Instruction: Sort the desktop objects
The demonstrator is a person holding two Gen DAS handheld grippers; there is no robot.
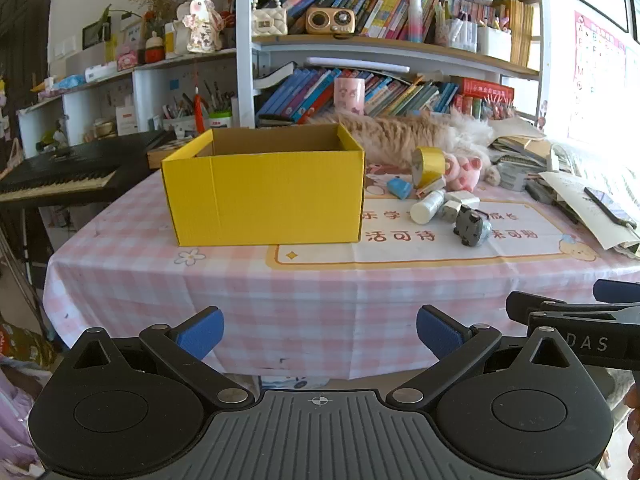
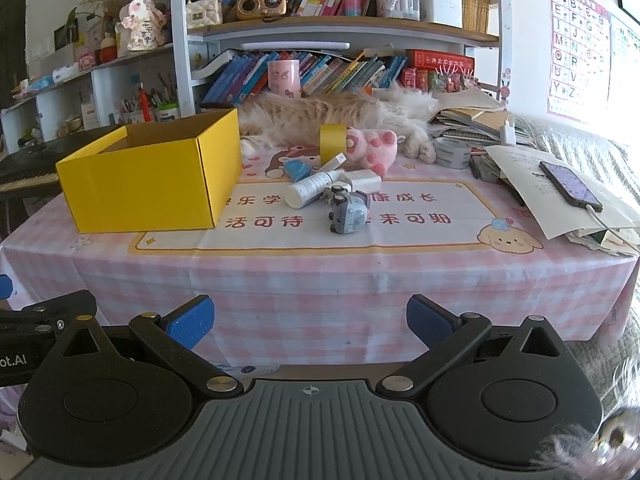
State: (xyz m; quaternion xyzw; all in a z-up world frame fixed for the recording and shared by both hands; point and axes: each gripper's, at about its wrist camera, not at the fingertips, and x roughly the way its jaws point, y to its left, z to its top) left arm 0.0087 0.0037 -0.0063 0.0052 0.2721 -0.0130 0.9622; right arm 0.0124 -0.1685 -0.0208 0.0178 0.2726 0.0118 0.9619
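Both black hand-held grippers with blue pads, left gripper [image 1: 320, 334] and right gripper [image 2: 310, 322], spread wide, empty, short of the pink checked tablecloth [image 2: 320, 280]. Beyond: small grey toy car [image 2: 347, 213], white plastic bottle [image 2: 310, 192], heaped beside open yellow cardboard box [image 2: 148, 184]. Best to take the car first, squarely.

The yellow box [image 1: 264, 196] is matt corrugated cardboard, brown inside. The desk [image 2: 320, 280] wears a smooth checked cloth with soft creases. The gold tape roll [image 2: 333, 140] looks glossy. The pink pig toy [image 2: 372, 146] is soft plush. The white bottle [image 2: 310, 192] is smooth plastic. Each claw has ribbed blue pads [image 1: 202, 334] on matt black plastic.
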